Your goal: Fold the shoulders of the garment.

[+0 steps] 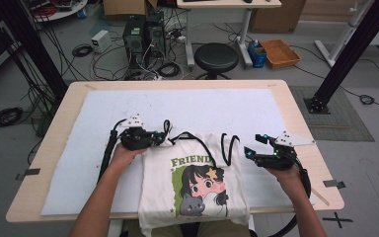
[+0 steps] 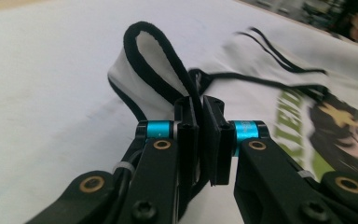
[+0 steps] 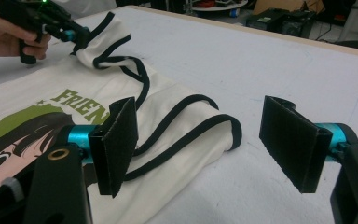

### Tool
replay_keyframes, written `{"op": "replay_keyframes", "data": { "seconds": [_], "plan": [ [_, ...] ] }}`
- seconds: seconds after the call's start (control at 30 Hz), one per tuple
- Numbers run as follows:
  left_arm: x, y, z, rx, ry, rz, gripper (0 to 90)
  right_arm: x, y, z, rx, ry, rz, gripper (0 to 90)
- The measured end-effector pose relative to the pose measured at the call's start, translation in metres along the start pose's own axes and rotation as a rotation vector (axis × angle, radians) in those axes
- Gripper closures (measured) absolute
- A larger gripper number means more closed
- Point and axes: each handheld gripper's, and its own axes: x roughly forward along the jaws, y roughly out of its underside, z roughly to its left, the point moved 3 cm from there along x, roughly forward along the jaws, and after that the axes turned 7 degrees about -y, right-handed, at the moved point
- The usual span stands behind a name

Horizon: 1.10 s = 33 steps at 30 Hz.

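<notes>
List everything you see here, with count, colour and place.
Top: one, cream with black trim and a cartoon print, front middle of the table.
Mat: one, white, covering the tabletop.
Table: one, light wood.
Stool: one, black, behind the table.
Computers: two, dark, floor at back left.
Crate: one, orange, floor at back right.
Left claw: black, clamped on the top's black-trimmed strap.
Right claw: black, open, by the top's other strap.
Hands: two, one on each claw.
</notes>
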Motion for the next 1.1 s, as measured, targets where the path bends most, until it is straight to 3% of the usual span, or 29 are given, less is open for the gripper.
{"op": "replay_keyframes", "data": {
  "seconds": [0.03, 0.07, 0.1, 0.17, 0.23, 0.27, 0.3, 0.37, 0.43, 0.53, 0.63, 0.67, 0.7, 0.73, 0.77, 0.83, 0.87, 0.93, 0.97, 1.03, 1.1],
  "plan": [
    [0.001, 0.001, -0.002, -0.010, 0.003, 0.008, 63.1, 0.000, 0.000, 0.000, 0.002, 0.000, 0.000, 27.8],
    [0.001, 0.000, -0.004, -0.034, -0.002, 0.014, 63.1, 0.000, 0.000, 0.000, 0.002, 0.000, 0.000, 27.8],
    [0.001, -0.002, -0.004, -0.050, -0.028, 0.019, 46.0, -0.001, 0.001, -0.001, 0.006, 0.003, 0.001, 27.8],
    [-0.003, -0.008, -0.006, -0.058, -0.079, -0.007, 43.7, -0.001, 0.001, -0.002, 0.008, 0.006, 0.000, 27.8],
    [-0.005, -0.014, -0.009, -0.039, -0.143, -0.032, 38.7, 0.000, 0.001, -0.002, 0.009, 0.007, 0.002, 27.8],
    [-0.004, -0.020, -0.010, -0.010, -0.188, -0.025, 38.7, 0.001, 0.001, -0.002, 0.006, 0.006, 0.002, 27.8],
    [-0.004, -0.020, -0.010, -0.010, -0.188, -0.025, 38.0, 0.001, 0.001, -0.001, 0.008, 0.005, 0.004, 27.8],
    [0.002, -0.026, -0.008, 0.011, -0.239, 0.007, 37.8, 0.002, 0.001, -0.001, 0.009, 0.003, 0.008, 27.8],
    [0.010, -0.031, -0.004, -0.009, -0.260, 0.027, 37.4, 0.005, 0.001, 0.000, 0.004, -0.002, 0.013, 27.7],
    [0.027, -0.038, -0.002, -0.026, -0.254, 0.051, 33.7, 0.008, 0.000, 0.002, -0.012, -0.009, 0.021, 27.8],
    [0.046, -0.037, -0.001, -0.013, -0.290, 0.128, 29.4, 0.010, 0.001, 0.002, -0.012, -0.012, 0.033, 27.8],
    [0.052, -0.032, 0.004, -0.036, -0.313, 0.181, 32.8, 0.010, 0.002, 0.002, -0.013, -0.011, 0.033, 27.8],
    [0.052, -0.031, 0.006, -0.062, -0.289, 0.176, 45.4, 0.010, 0.002, 0.002, -0.010, -0.010, 0.036, 27.8],
    [0.052, -0.031, 0.006, -0.062, -0.289, 0.176, 61.5, 0.010, 0.002, 0.002, -0.010, -0.010, 0.036, 27.8],
    [0.050, -0.030, 0.007, -0.083, -0.280, 0.165, 61.5, 0.009, 0.002, 0.002, -0.012, -0.010, 0.033, 27.8],
    [0.042, -0.035, 0.005, -0.101, -0.237, 0.081, 84.1, 0.006, 0.002, 0.001, -0.008, -0.005, 0.027, 27.8],
    [0.042, -0.035, 0.005, -0.101, -0.237, 0.081, 84.4, 0.006, 0.002, 0.001, -0.008, -0.005, 0.027, 27.8],
    [0.030, -0.039, 0.001, -0.093, -0.178, 0.019, 84.5, 0.005, 0.003, 0.000, -0.004, -0.002, 0.022, 27.8],
    [0.030, -0.039, 0.001, -0.093, -0.178, 0.019, 84.4, 0.005, 0.003, 0.000, -0.004, -0.002, 0.022, 27.8],
    [0.018, -0.038, -0.008, -0.075, -0.106, -0.038, 84.4, 0.005, 0.003, 0.001, -0.006, -0.006, 0.024, 27.8],
    [0.006, -0.031, -0.017, -0.035, -0.047, -0.064, 84.0, 0.005, 0.004, 0.003, -0.009, -0.010, 0.029, 27.8]
  ]
}}
